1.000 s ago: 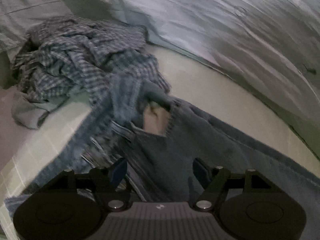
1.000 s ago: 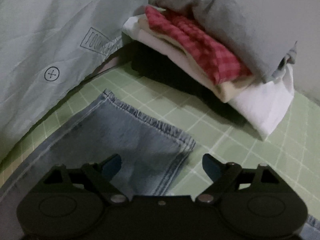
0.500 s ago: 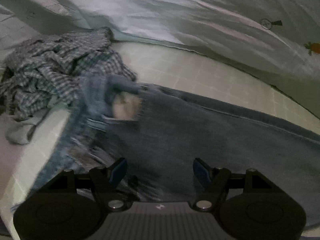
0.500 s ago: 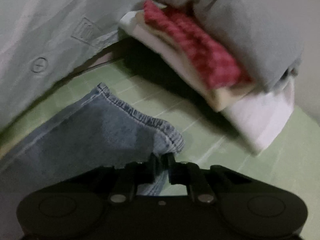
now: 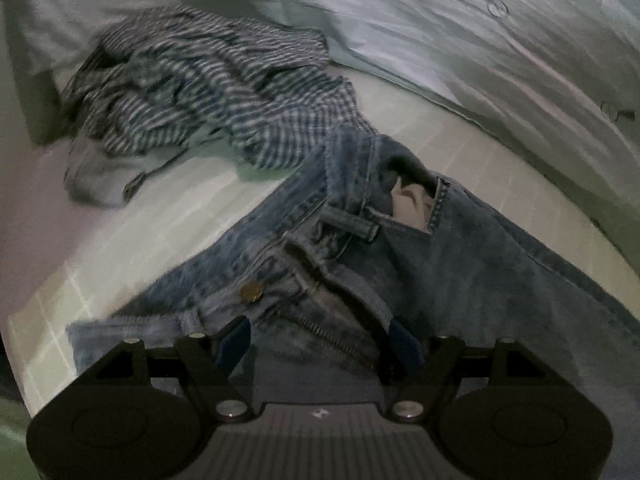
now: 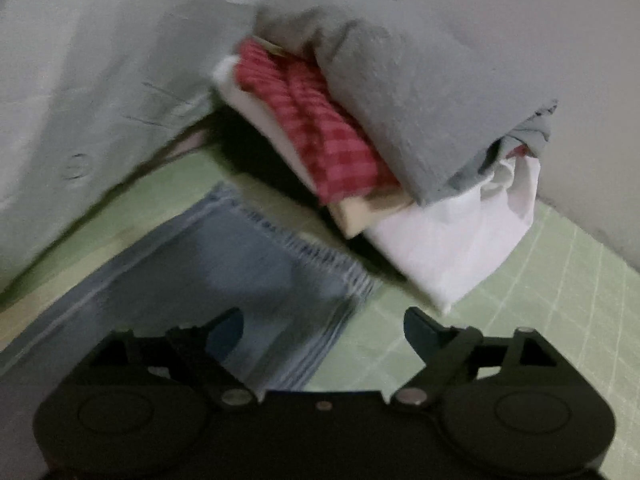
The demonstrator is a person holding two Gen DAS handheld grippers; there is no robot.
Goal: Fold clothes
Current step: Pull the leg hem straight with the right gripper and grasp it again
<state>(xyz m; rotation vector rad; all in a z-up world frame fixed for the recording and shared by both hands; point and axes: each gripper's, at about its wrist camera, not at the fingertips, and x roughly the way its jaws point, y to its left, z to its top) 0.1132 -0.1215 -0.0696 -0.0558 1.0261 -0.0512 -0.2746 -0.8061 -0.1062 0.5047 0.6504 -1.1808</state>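
Blue jeans lie flat on a pale green checked sheet. In the left wrist view their waistband, brass button and open zip lie just ahead of my left gripper, which is open with the fly between its fingers. In the right wrist view the leg hem lies on the sheet in front of my right gripper, which is open and empty above the leg's edge.
A crumpled blue checked shirt lies beyond the waistband. A pale quilt runs along the far side. A stack of folded clothes, grey, red checked, cream and white, sits just beyond the hem, against a wall.
My right gripper closed on the leg hem half a second ago and has now opened and let it go. My left gripper stayed open and moved over the waistband.
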